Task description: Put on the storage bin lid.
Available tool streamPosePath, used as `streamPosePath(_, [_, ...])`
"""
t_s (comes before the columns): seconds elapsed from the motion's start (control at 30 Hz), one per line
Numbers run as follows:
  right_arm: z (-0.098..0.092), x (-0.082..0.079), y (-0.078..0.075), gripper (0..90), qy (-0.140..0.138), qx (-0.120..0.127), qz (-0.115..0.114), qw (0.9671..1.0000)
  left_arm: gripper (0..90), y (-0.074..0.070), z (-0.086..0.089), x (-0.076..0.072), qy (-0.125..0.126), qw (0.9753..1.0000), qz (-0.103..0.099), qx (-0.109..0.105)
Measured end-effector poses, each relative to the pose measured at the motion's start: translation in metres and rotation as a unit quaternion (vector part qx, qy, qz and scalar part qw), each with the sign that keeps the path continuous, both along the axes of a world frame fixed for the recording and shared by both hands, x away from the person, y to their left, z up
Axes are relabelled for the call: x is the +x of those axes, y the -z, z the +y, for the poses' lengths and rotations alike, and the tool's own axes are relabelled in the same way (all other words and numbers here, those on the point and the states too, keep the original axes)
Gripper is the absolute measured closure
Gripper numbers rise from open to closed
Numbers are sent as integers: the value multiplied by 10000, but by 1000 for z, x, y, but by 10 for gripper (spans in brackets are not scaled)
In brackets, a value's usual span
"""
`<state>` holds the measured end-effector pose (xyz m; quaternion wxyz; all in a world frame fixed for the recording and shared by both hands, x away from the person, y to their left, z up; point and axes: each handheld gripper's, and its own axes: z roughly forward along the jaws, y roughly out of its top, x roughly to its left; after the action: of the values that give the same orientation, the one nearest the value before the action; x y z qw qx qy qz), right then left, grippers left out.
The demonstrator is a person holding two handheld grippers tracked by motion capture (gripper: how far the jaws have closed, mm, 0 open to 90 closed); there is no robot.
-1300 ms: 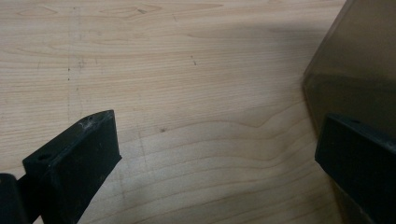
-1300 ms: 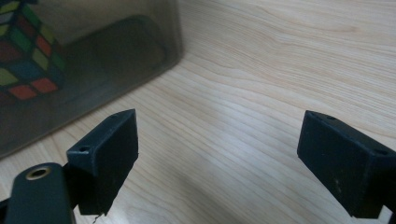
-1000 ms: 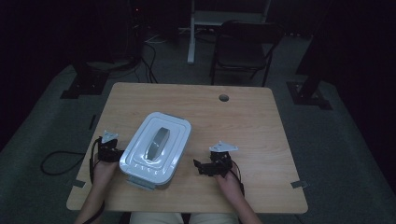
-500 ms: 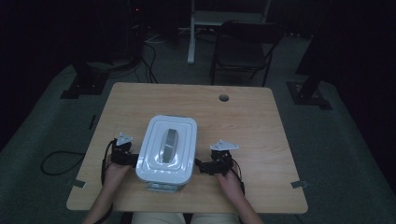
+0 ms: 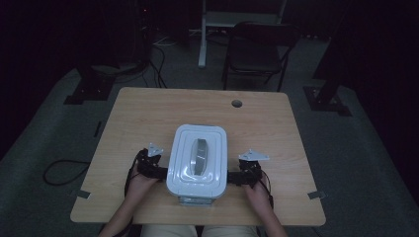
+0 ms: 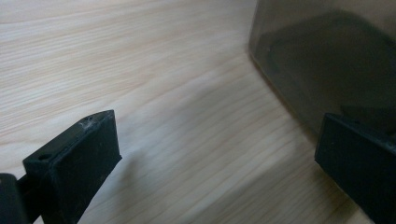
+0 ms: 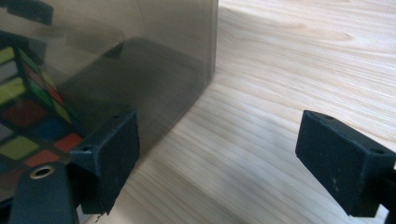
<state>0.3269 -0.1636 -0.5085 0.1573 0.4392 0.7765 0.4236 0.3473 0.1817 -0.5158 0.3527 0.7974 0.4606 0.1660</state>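
From above, my left gripper [image 5: 159, 170] and right gripper [image 5: 233, 177] flank the lidded storage box [image 5: 197, 160] near the worktop [image 5: 143, 113] front edge. Left gripper view: fingers [image 6: 77, 158] spread wide, holding nothing, one against the smoky wall. Right gripper view: likewise released; a colour cube [image 7: 28, 116] shows inside. Uneven pressing could skew the box. No readable writing.

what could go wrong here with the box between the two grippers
1. Both the left gripper and the right gripper stand open at the sides of the lidded box, so they likely can only press it; it may slip or twist.
2. The box sits close to the table's near edge; a pull toward the person might tip it off.
3. The colourful cube inside could shift.
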Motion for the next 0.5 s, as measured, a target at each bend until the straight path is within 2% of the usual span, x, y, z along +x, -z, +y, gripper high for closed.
streamPosePath(0.07, [-6, 0, 1, 136, 24, 23, 67, 10000, 8, 2, -6, 2, 55, 10000, 51, 26])
streamPosePath(0.3, [-17, 4, 0, 143, 81, -1, 78, 9999, 15, 2, -20, 0, 141, 9998, 75, 99])
streamPosePath(0.5, [-24, 9, 0, 143, 97, -14, 46, 9999, 15, 2, -26, -1, 207, 9997, 126, 44])
